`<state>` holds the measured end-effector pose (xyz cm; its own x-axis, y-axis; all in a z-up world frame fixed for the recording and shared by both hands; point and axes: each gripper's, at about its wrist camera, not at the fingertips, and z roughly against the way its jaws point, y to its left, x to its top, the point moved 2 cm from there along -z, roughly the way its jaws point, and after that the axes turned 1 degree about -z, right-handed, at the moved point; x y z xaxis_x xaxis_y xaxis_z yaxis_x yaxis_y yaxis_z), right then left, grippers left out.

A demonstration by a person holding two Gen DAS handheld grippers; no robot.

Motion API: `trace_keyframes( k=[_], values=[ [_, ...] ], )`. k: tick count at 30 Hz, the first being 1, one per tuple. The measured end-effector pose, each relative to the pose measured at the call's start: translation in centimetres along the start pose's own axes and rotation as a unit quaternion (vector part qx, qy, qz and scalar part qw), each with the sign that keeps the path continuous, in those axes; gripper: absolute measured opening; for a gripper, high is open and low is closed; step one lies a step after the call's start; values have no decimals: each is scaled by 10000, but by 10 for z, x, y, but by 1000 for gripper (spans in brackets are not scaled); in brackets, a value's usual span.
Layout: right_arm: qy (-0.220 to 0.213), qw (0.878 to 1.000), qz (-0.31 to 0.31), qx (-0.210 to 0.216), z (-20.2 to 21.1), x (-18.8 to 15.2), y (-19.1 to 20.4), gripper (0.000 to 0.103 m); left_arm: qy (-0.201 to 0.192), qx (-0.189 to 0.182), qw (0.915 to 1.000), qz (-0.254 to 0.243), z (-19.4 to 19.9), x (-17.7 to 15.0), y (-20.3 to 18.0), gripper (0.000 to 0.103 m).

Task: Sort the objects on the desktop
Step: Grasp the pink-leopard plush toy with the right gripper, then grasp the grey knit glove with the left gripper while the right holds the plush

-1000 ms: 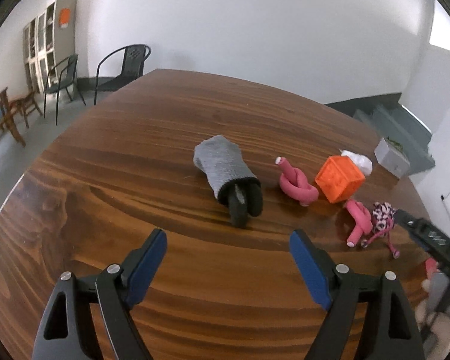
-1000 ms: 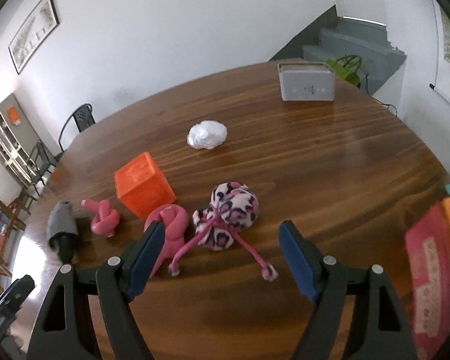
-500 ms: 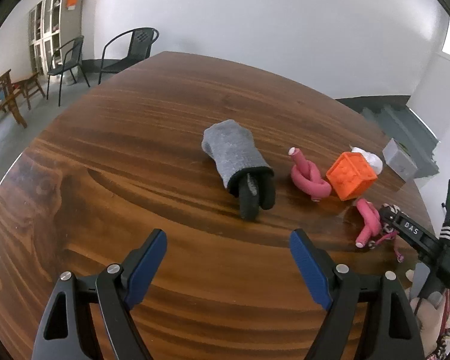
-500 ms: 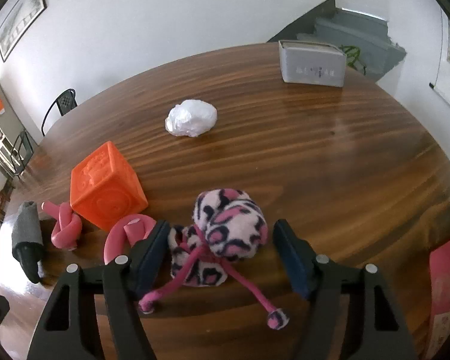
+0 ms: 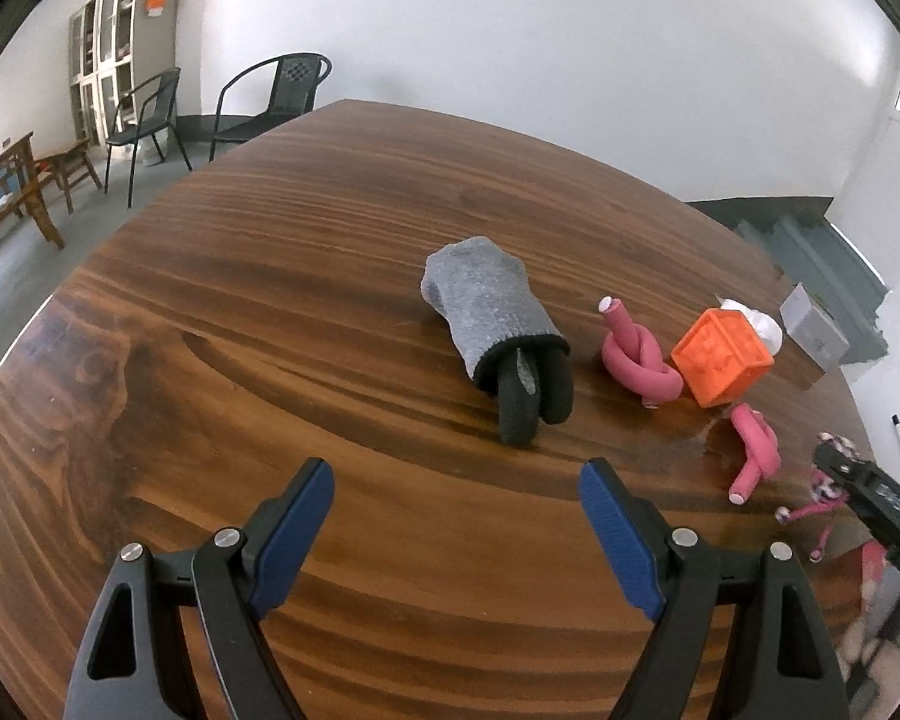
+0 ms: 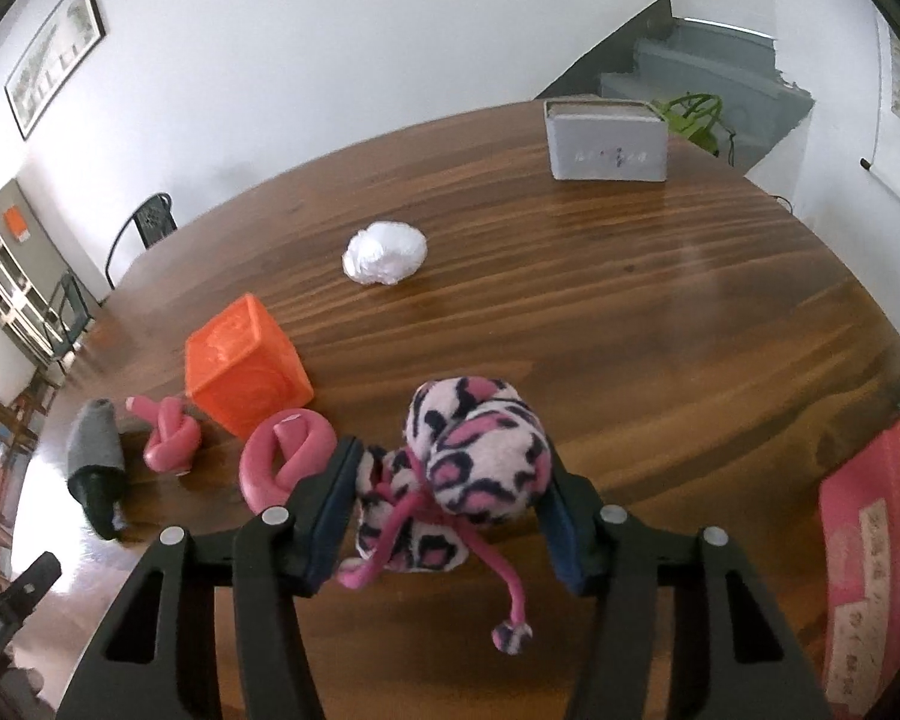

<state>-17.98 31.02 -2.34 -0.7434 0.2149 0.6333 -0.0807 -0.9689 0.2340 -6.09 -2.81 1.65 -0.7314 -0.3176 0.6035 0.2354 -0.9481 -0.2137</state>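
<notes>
A pink-and-black leopard-print plush toy (image 6: 480,450) with pink cords lies on the wooden table (image 6: 660,312). My right gripper (image 6: 450,504) is closing around it, and both blue pads touch its sides. In the left wrist view only a bit of the toy (image 5: 825,483) shows at the far right. My left gripper (image 5: 456,498) hovers open over bare wood with nothing between its fingers. A rolled grey and black sock (image 5: 486,312) lies just beyond it.
Left of the toy are a pink knotted foam tube (image 6: 285,450), a second one (image 6: 171,435) and an orange cube (image 6: 243,360). Farther back sit a white crumpled ball (image 6: 384,252) and a grey box (image 6: 606,144). A pink packet (image 6: 870,540) lies at the right edge.
My right gripper moved forward onto the plush toy and narrowed its jaws until the pads met it. The left gripper stayed open and barely shifted.
</notes>
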Motion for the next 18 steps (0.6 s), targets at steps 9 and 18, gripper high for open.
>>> trace_keyframes(
  k=[9,18],
  values=[
    [-609,9975,79,346,57,-3,5,60,-116,119,9998,-83,-4,-1,-3,86],
    [-851,9952,100,481,72,-10,1,60,-269,209,9994,-113,-6,-1,-4,86]
  ],
)
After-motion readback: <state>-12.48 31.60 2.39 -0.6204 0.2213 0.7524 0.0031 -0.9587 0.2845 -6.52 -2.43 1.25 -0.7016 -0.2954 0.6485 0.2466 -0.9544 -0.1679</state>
